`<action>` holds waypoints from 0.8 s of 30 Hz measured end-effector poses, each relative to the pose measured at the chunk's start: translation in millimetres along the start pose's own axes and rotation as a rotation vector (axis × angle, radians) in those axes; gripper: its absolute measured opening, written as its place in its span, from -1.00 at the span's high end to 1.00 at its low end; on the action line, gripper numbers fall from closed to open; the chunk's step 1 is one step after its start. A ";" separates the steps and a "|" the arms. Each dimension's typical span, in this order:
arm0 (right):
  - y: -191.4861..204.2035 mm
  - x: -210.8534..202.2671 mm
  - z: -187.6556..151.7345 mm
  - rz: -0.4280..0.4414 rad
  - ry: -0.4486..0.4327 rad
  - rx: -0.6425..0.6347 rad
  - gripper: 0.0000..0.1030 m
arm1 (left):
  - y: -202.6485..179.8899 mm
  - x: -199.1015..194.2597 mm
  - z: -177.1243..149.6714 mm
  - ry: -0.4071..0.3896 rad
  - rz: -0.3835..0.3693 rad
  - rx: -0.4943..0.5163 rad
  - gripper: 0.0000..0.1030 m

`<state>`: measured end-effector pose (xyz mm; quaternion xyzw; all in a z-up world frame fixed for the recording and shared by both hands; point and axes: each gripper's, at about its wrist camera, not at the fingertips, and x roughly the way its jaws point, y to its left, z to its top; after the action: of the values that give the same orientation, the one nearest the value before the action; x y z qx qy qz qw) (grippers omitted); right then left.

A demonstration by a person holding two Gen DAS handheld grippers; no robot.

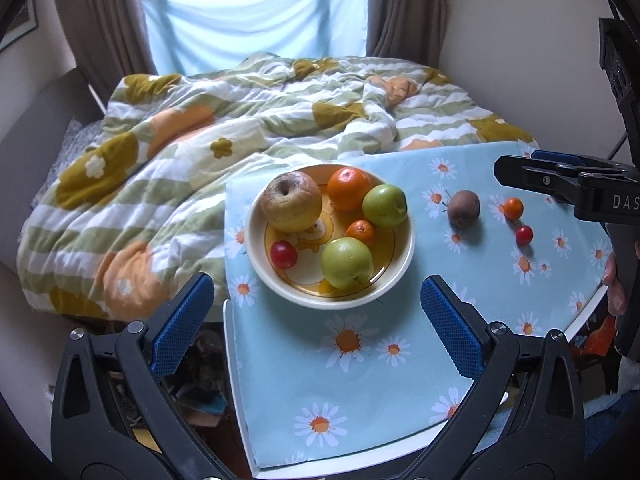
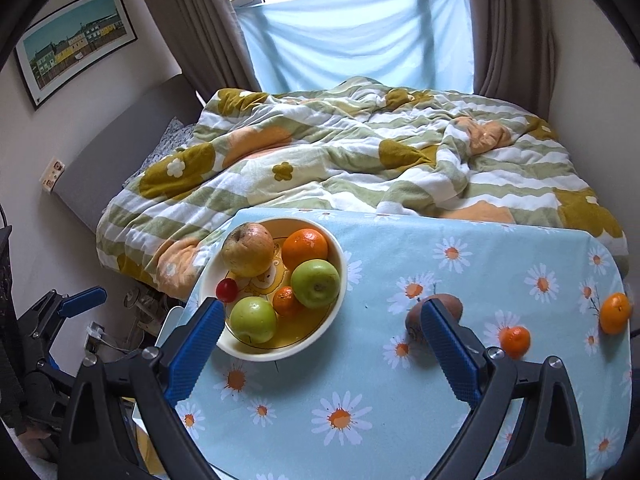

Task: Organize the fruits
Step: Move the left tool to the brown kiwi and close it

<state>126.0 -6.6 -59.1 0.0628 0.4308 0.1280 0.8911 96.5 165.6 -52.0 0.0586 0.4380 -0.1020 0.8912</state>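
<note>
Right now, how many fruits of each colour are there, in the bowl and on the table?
Green: 2, apple and apple
Orange: 4, orange, orange, orange, orange
Red: 2, small red fruit and small red fruit
Yellow-brown: 1, old apple
Brown: 1, kiwi
Total: 10

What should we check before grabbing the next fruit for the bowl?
1. Right tool open: ok, nothing between its pads.
2. Left tool open: ok.
3. Fruit left on the table: ok; brown fruit, small orange, bigger orange, red fruit.
4. Room in the bowl: ok, a gap shows at its near right.
5. Brown fruit near the right tool: ok, just past its right pad.
6. Bigger orange safe from rolling off: cannot tell; it sits by the table edge.
</note>
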 end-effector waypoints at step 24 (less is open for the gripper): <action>-130.2 -26.9 -52.0 -0.262 0.062 0.200 -0.89 | -136.8 77.7 75.4 0.037 -0.247 0.320 -1.00</action>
<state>91.9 -139.0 -100.1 0.0906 0.4731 -0.0311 0.8758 168.8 7.9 -69.7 0.1471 0.4364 -0.2778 0.8431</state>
